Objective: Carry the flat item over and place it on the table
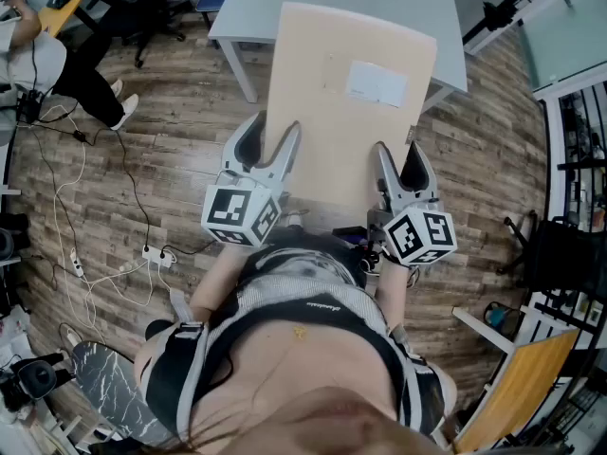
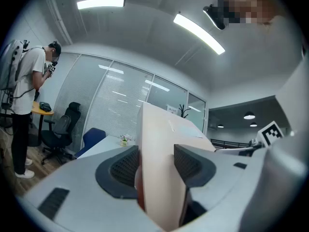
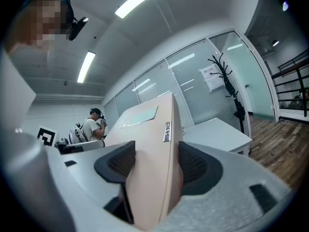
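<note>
Left gripper and right gripper are each clamped on a side edge of the flat tan item, which is held at upper centre of the head view, its far end overlapping the grey bench. Its white label and a small edge sticker carry print too small to read. Surroundings: wood-plank floor with a power strip at left, glass partitions, and a person at upper left.

Label print on the flat box illegibly small; table largely behind it.
</note>
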`<state>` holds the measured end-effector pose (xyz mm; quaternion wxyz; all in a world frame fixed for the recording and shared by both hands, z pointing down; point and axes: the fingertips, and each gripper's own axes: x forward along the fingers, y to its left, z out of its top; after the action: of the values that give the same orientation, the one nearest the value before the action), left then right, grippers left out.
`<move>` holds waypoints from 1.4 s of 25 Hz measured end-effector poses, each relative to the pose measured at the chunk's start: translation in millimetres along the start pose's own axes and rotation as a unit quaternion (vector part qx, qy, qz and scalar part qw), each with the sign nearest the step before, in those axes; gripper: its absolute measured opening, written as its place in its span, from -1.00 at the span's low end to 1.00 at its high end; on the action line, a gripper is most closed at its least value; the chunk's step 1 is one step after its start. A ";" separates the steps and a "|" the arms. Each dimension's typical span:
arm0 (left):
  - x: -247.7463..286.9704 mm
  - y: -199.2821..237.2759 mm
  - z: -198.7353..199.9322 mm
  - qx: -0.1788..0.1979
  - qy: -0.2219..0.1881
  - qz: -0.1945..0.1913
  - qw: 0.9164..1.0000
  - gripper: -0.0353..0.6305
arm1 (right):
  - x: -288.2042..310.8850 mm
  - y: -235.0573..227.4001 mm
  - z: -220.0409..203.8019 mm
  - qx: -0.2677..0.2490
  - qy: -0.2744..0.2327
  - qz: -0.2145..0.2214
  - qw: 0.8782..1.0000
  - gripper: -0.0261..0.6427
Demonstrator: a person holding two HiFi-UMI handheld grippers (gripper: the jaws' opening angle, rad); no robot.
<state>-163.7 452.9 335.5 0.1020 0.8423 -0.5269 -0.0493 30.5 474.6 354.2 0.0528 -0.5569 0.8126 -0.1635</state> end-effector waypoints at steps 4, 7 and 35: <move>3.8 1.1 2.0 0.003 -0.007 -0.001 1.000 -0.22 | 3.6 -1.0 2.0 -0.001 -0.008 0.000 1.000 -0.10; 3.7 5.0 -0.1 0.000 -0.006 -0.005 1.000 -0.22 | 5.3 1.0 -0.5 0.001 -0.008 -0.003 1.000 -0.09; 152.8 53.7 12.5 -0.006 0.006 0.011 1.000 -0.22 | 144.5 -68.2 39.3 -0.010 0.007 -0.004 1.000 -0.09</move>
<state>-146.0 291.5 339.0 0.1107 0.8363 -0.5349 -0.0465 47.6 310.9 353.2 0.0411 -0.5592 0.8126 -0.1591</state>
